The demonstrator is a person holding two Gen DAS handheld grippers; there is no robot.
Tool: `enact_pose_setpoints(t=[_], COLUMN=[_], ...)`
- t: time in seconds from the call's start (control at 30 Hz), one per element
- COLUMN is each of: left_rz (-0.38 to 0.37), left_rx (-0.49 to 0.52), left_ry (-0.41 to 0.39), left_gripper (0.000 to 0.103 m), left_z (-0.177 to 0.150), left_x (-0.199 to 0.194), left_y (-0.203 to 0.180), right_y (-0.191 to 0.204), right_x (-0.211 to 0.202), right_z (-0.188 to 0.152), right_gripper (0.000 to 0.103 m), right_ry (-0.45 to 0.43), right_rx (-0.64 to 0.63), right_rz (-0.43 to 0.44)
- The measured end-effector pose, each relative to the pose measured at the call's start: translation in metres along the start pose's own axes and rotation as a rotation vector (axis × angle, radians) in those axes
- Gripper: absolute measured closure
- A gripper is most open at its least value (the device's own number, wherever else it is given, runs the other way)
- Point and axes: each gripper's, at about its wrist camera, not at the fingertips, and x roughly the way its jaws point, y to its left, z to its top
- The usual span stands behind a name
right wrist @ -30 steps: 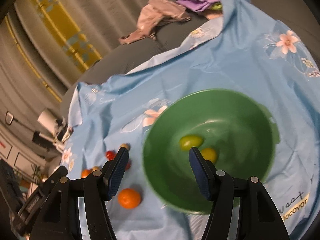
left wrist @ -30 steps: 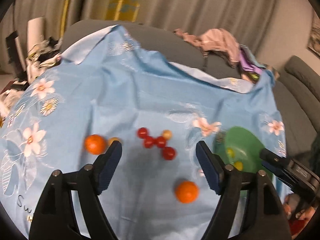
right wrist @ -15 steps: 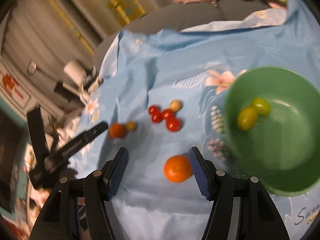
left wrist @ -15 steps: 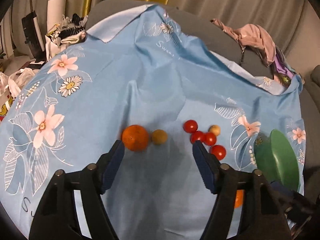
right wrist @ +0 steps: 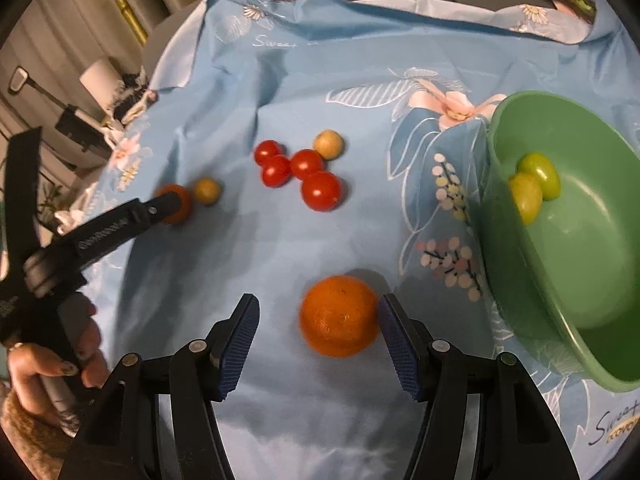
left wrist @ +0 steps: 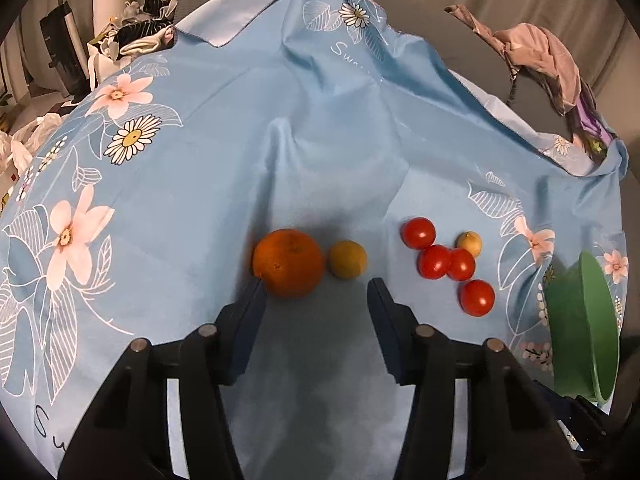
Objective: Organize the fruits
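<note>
My left gripper (left wrist: 316,292) is open just short of an orange (left wrist: 287,262) and a small yellow-brown fruit (left wrist: 347,259) on the blue floral cloth. My right gripper (right wrist: 316,316) is open, with a second orange (right wrist: 339,315) between its fingers near the right fingertip. Several red cherry tomatoes (right wrist: 305,174) and a tan fruit (right wrist: 328,144) lie in a cluster; they also show in the left wrist view (left wrist: 446,262). A green bowl (right wrist: 592,280) holds two yellow-green fruits (right wrist: 534,186). The left gripper (right wrist: 168,210) shows in the right wrist view by the far orange.
The cloth (left wrist: 280,100) covers a sofa cushion, wrinkled toward the back. Clothes (left wrist: 540,52) lie on the sofa back at right. Clutter and a black box (left wrist: 64,52) stand at far left. The bowl (left wrist: 584,328) sits at the cloth's right edge.
Both grippers moved closer to the fruit. The left one now faces the far orange closely. The right one swung left from the bowl and now has the near orange between its fingers.
</note>
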Motion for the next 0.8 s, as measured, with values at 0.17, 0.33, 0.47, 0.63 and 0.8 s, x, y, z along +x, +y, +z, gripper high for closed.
enact_pose_setpoints(t=[0.17,0.33,0.47,0.63,0.8], left_rz=[0.029,0.051,0.059,0.064,0.086], left_rx=[0.009,0.016,0.019,-0.006,-0.005], left_ry=[0.008,0.012,0.006,0.056,0.046], left_gripper=[0.053,0.053,0.053,0.07,0.076], left_z=[0.001,0.002,0.001,0.001,0.001], left_x=[0.007,0.011,0.012,0.026,0.027], left_y=[-0.004,-0.004,-0.006,-0.001,0.001], right_y=[-0.001,0.0,0.005,0.009,0.009], right_x=[0.012,0.019,0.025,0.027,0.028], right_z=[-0.002,-0.002,-0.002,-0.001,-0.001], right_gripper=[0.039,0.041,0.041,0.046,0.047], right_ry=[0.029,0.043,0.047,0.032,0.023], right_rx=[0.004,0.001,-0.011,-0.033,-0.043], right_rz=[-0.019,-0.032,-0.053,-0.074,-0.08])
